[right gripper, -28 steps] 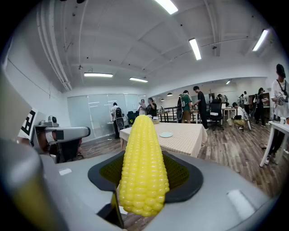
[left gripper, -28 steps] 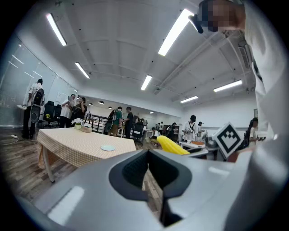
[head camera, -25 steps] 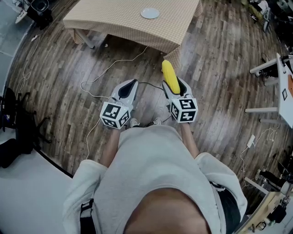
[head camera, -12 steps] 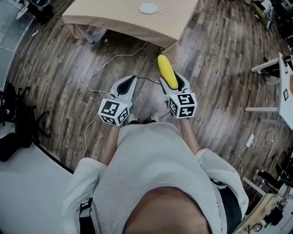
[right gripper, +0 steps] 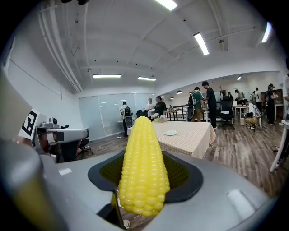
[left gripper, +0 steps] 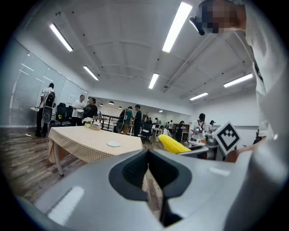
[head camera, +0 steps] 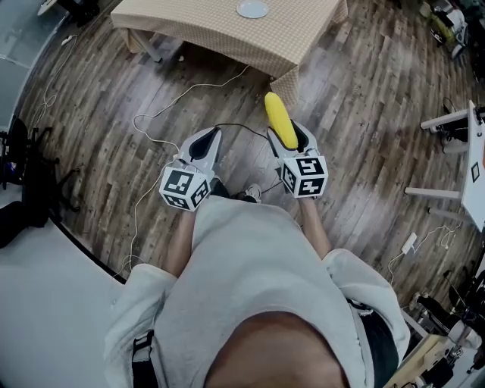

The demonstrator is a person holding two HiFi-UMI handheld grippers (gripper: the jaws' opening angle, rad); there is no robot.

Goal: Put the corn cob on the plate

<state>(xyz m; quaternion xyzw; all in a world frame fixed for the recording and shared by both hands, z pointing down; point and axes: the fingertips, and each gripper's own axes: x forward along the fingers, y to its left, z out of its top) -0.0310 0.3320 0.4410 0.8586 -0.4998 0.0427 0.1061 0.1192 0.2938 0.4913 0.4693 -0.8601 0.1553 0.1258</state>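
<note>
Done: corn cob (head camera: 278,120) clamped in right tool (head camera: 283,136) (lifted) | Left tool (head camera: 209,140): jaws together, empty | Remaining: reach the counter (head camera: 220,30), lay cob on plate (head camera: 251,9) (well apart)

Plate (head camera: 251,9) on table (head camera: 201,26) ahead, corn cob (head camera: 279,120) in right gripper (head camera: 287,136), left gripper (head camera: 208,140) beside

Corn cob (head camera: 279,127), yellow: gripped lengthwise in right claw (head camera: 289,134), above wood floor (head camera: 98,114). Left claw (head camera: 207,142): alongside. Plate (head camera: 251,9), white: on checked worktop (head camera: 303,30), well apart from cob.
</note>
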